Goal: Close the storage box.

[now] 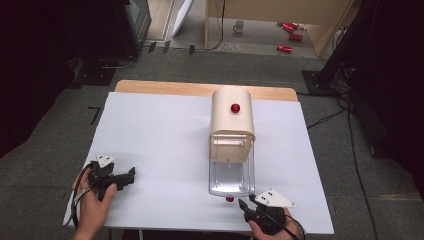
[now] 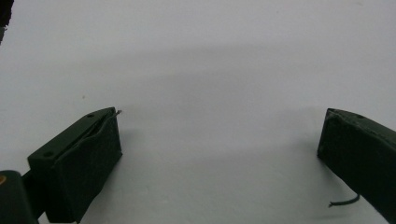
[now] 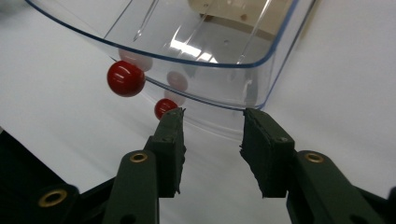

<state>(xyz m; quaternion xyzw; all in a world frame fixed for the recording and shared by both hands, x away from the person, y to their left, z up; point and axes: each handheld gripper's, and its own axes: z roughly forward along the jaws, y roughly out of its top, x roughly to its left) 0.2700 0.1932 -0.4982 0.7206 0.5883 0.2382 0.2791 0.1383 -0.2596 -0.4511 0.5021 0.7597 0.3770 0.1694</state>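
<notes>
The right gripper (image 3: 212, 116) hangs just short of the clear plastic drawer (image 1: 230, 175) pulled out of the cream rounded box (image 1: 231, 112), jaws apart on nothing (probably lining up on its red round knob (image 3: 126, 78)). The left gripper (image 2: 219, 135) rests spread over the white table sheet (image 1: 160, 145), well clear.

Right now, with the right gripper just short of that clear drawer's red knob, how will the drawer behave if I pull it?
The clear drawer looks like thin, rigid plastic, so probably light and stiff. The red knob is a glossy ball, so the pads may slip. The right gripper has nothing between its jaws. The cream housing stands free on the white table, so it may slide along.
</notes>
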